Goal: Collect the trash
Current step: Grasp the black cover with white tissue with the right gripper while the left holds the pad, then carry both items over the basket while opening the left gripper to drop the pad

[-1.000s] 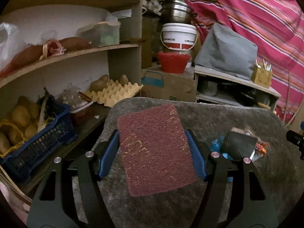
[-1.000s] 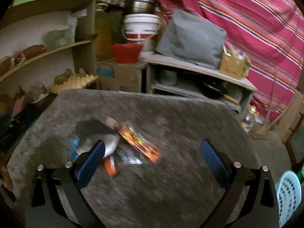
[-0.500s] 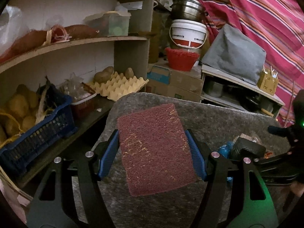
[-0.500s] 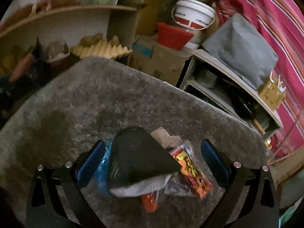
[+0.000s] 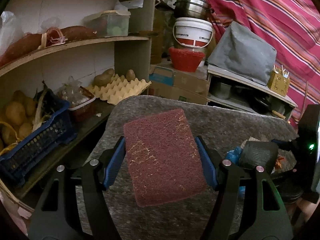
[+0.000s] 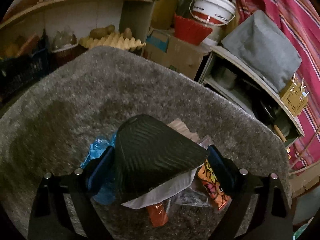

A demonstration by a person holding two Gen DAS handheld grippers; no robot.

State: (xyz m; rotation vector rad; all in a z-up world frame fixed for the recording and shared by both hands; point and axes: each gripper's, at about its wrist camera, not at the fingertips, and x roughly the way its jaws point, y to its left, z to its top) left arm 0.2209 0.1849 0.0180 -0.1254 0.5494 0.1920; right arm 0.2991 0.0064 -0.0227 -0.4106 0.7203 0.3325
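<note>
The right tool (image 6: 160,166) is closing on the black ribbed wrapper (image 6: 152,156) atop the trash pile on the felt-covered desk (image 6: 80,100); squeeze evenly, lift straight. The left tool (image 5: 162,160) is gripping a maroon scouring pad (image 5: 163,156).

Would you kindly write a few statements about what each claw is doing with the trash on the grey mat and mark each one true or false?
1. The left claw grips a maroon scouring pad. True.
2. The right claw is wide open over bare mat. False: its fingers close on a black ribbed piece.
3. A blue plastic scrap lies beside the black piece. True.
4. The orange wrapper sits on the shelf. False: it lies on the grey mat with the trash.
5. The egg tray holds only eggs. False: potatoes sit on it.
</note>
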